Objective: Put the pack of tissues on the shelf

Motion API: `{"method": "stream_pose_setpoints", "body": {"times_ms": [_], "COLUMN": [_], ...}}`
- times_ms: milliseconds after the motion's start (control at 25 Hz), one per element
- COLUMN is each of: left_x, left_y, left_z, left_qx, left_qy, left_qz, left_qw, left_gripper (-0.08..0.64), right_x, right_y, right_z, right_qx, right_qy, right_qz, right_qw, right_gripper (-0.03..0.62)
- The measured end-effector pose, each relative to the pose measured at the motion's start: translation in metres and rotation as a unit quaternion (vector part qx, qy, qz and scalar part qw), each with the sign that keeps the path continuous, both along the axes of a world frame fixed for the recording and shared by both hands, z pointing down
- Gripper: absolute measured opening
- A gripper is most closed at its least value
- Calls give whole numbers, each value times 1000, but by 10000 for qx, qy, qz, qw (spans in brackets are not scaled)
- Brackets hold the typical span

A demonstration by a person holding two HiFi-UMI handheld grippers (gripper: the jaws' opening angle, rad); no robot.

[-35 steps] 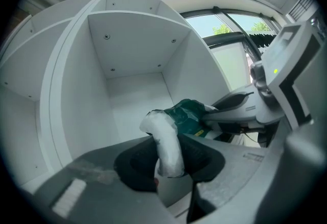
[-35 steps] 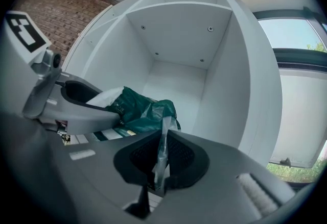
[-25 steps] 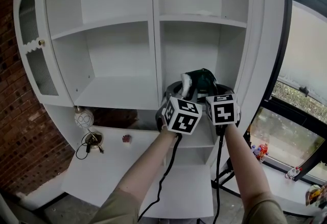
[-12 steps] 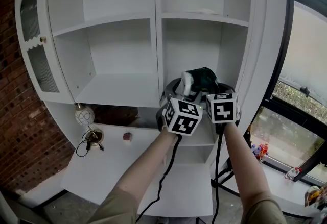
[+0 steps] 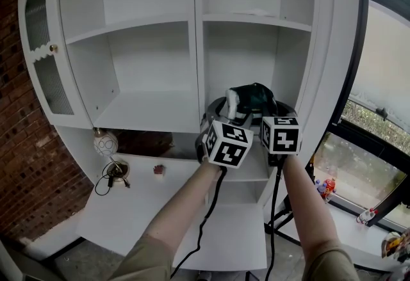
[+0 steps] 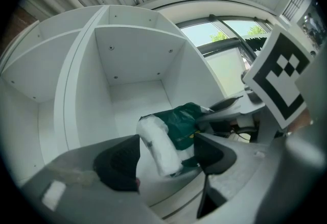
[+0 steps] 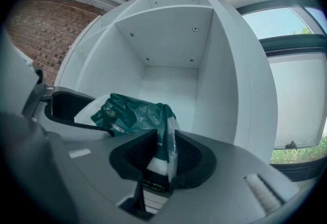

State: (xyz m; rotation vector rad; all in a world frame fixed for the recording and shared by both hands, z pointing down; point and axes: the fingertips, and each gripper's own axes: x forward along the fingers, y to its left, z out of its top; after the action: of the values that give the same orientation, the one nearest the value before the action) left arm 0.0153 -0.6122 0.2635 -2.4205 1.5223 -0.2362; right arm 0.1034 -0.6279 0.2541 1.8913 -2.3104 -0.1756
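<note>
The pack of tissues, dark green film with a white end, sits in the mouth of the lower right compartment of the white shelf unit. My left gripper is open, and the pack's white end lies loose between its wide-spread jaws. My right gripper is at the pack's right side. Its jaws are opening, with a thin fold of the green film still between the pads. Whether the pack rests on the shelf board is hidden by the grippers.
The compartment's side wall is close on the right, and a window lies beyond it. A fold-down desk below carries a round ornament, keys and a small red thing. A cabinet door stands open at left.
Both grippers and the pack have edged slightly up and to the right at the compartment mouth. Little else differs.
</note>
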Motion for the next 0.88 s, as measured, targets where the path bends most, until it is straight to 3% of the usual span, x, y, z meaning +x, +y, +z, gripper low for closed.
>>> {"method": "stream_pose_setpoints", "body": {"times_ms": [360,880], "left_x": [-7,-4], "left_y": [4,6], "left_z": [-6,-6], "left_qx": [234,418], "left_qy": [44,22], "left_qz": [-84,37], "left_qw": [9997,9991], "left_gripper": [337,393], "right_x": [-11,-11], "right_y": [6,7], "right_z": [-3,-5], "right_qx": [317,466], "right_qy": [-198,-318], "right_qz": [-300,-183], "right_qw": [9988,9982], "right_gripper": [238,284]}}
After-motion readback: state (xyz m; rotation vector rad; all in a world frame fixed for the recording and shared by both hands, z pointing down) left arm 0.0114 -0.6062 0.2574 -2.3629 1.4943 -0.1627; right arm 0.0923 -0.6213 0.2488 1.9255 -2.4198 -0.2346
